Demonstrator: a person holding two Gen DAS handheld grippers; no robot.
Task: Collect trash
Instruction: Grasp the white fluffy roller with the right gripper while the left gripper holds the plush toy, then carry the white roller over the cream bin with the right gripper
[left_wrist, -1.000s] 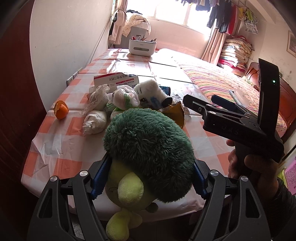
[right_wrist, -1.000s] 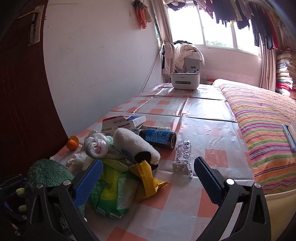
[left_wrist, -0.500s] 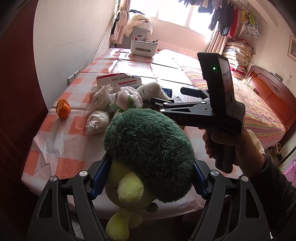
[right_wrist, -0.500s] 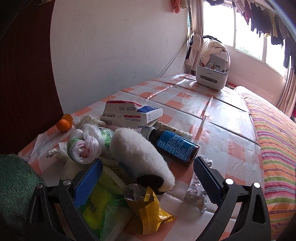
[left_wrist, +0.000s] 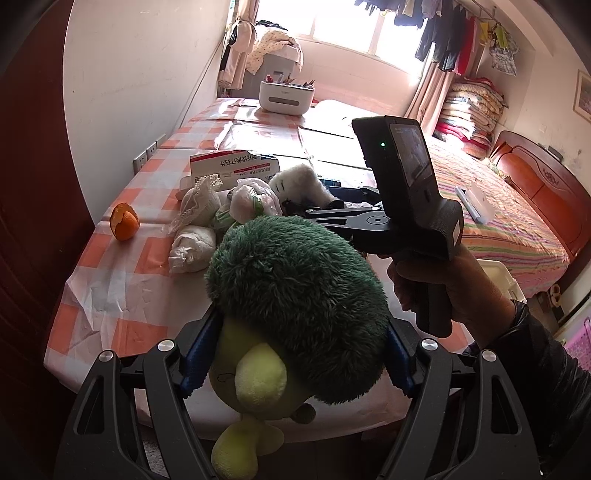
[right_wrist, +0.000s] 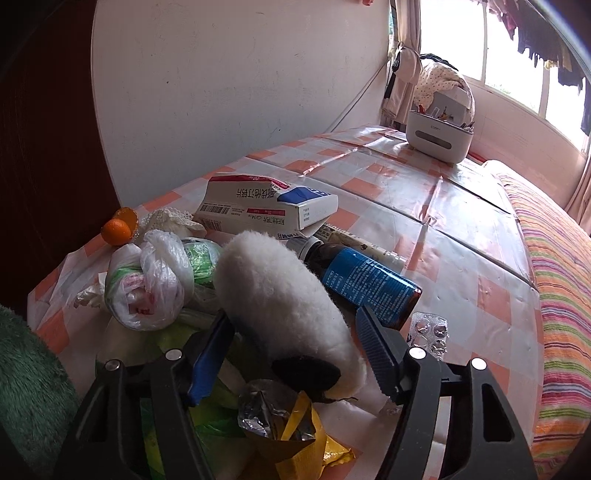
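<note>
- While the green plush toy (left_wrist: 295, 295) is kept clamped between the blue pads of the left gripper (left_wrist: 295, 354) at the near table edge, the white fluffy roll (right_wrist: 284, 299) is straddled by the right gripper (right_wrist: 295, 354).
- The roll's long axis is seen running from its dark near end, between the jaws, away to the upper left; the right gripper is much the nearer of the two.
- The right jaws have just been closing around the roll; they stand narrowed, and firm pad contact cannot be confirmed.
- The roll is seen lying on the trash heap, upon crumpled wrappers (right_wrist: 295, 424), beside a knotted plastic bag (right_wrist: 147, 288) and a brown bottle (right_wrist: 365, 284).
- White, woolly and soft, it is judged likely to compress when gripped.
</note>
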